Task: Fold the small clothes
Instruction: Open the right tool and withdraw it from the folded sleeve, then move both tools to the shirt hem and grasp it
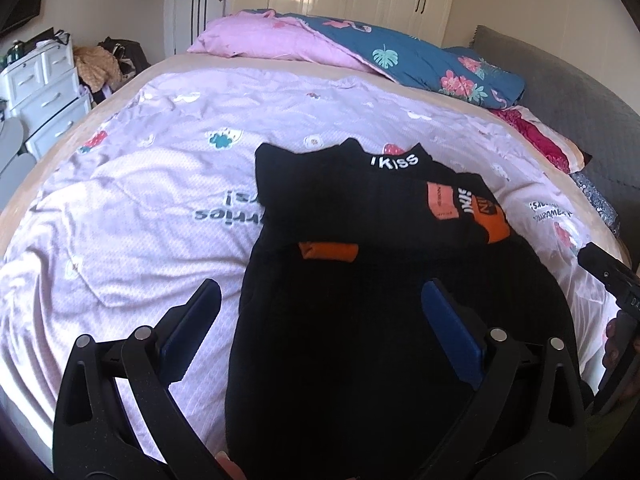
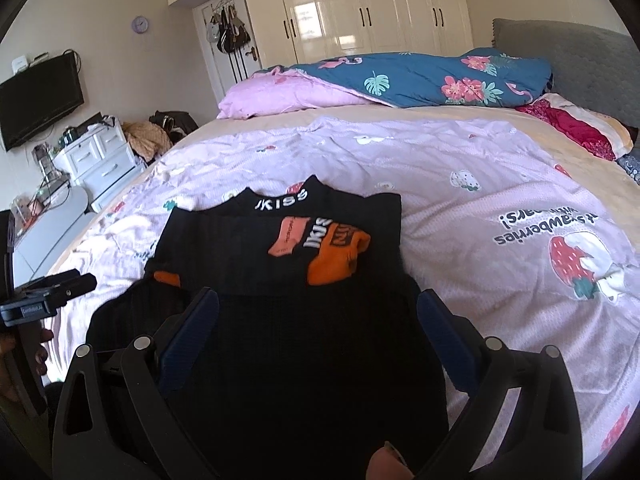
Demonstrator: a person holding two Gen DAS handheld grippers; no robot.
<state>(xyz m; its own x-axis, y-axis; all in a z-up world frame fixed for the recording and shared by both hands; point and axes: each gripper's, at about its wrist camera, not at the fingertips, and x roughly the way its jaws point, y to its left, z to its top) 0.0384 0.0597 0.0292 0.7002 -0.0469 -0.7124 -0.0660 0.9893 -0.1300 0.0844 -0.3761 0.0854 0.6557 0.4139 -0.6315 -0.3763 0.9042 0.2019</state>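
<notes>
A small black garment (image 1: 360, 280) with orange patches and white "KISS" lettering lies partly folded on the pink bedspread (image 1: 140, 220). It also shows in the right wrist view (image 2: 300, 300). My left gripper (image 1: 320, 300) is open, its blue-padded fingers (image 1: 192, 320) hovering over the garment's near left part. My right gripper (image 2: 318, 308) is open over the garment's near middle. The right gripper's body shows at the right edge of the left wrist view (image 1: 612, 280). The left gripper's body shows at the left edge of the right wrist view (image 2: 48, 292).
A pink and blue floral duvet (image 2: 400, 80) is heaped at the far side of the bed. A grey headboard (image 2: 580, 64) stands at right. White drawers (image 2: 100, 164) and a wall TV (image 2: 40, 96) are at left. Wardrobes (image 2: 360, 8) line the back wall.
</notes>
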